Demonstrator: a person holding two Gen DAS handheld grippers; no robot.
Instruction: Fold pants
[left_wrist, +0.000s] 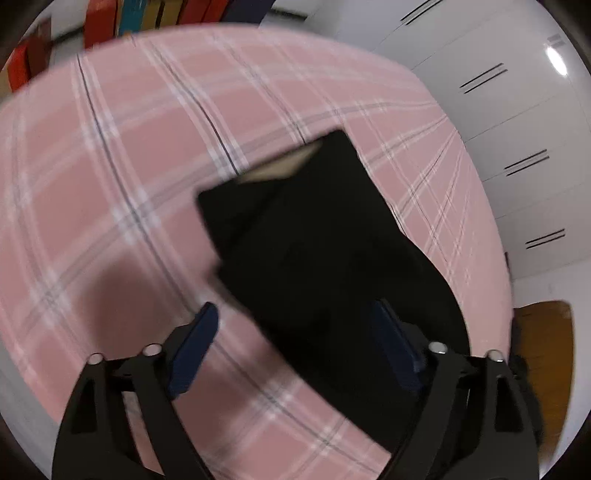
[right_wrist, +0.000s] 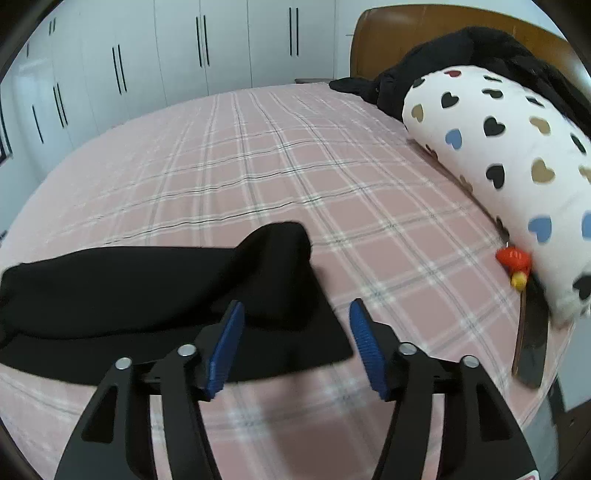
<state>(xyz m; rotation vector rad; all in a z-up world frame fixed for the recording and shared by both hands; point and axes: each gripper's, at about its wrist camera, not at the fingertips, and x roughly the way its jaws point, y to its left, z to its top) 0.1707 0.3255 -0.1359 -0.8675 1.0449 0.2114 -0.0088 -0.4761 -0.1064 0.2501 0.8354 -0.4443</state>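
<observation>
Black pants (left_wrist: 317, 251) lie folded over on the pink plaid bed (left_wrist: 110, 177), with a beige waistband lining showing at the far end. My left gripper (left_wrist: 295, 314) is open and empty, hovering above the near end of the pants. In the right wrist view the pants (right_wrist: 147, 291) lie in a long strip with a bumped-up fold at the right end. My right gripper (right_wrist: 295, 310) is open and empty, just above and near the pants' right corner.
A white pillow with hearts (right_wrist: 509, 155) and a dark garment (right_wrist: 461, 55) lie at the wooden headboard (right_wrist: 406, 29). A red and yellow toy (right_wrist: 515, 264) and a dark flat object (right_wrist: 532, 347) lie by the pillow. White wardrobes (right_wrist: 166, 48) stand beyond the bed.
</observation>
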